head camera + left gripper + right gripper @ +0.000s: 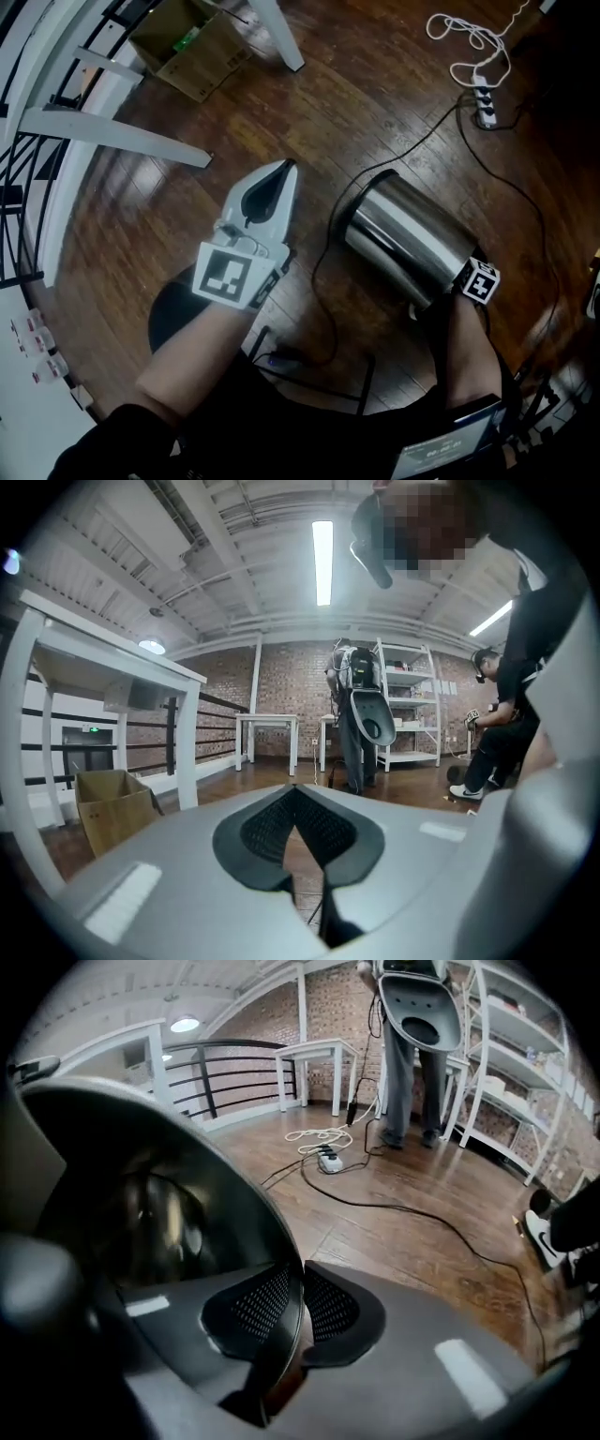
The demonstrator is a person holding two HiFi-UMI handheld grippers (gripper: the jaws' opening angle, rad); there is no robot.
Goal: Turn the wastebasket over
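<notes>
**Wastebasket on its side, right gripper on its rim**
The steel wastebasket (403, 234) lies on the wood floor (375, 84). Its long axis runs from the far closed end back to the mouth nearest the person. The right gripper (300, 1312) pinches that mouth's rim. The left gripper (281, 173), tips pressed together and empty, hovers to its left, not touching.

Pale grey left tongs (284, 169) carry dark dimpled pads (267, 829) and a black-and-white marker cube (230, 276).
</notes>
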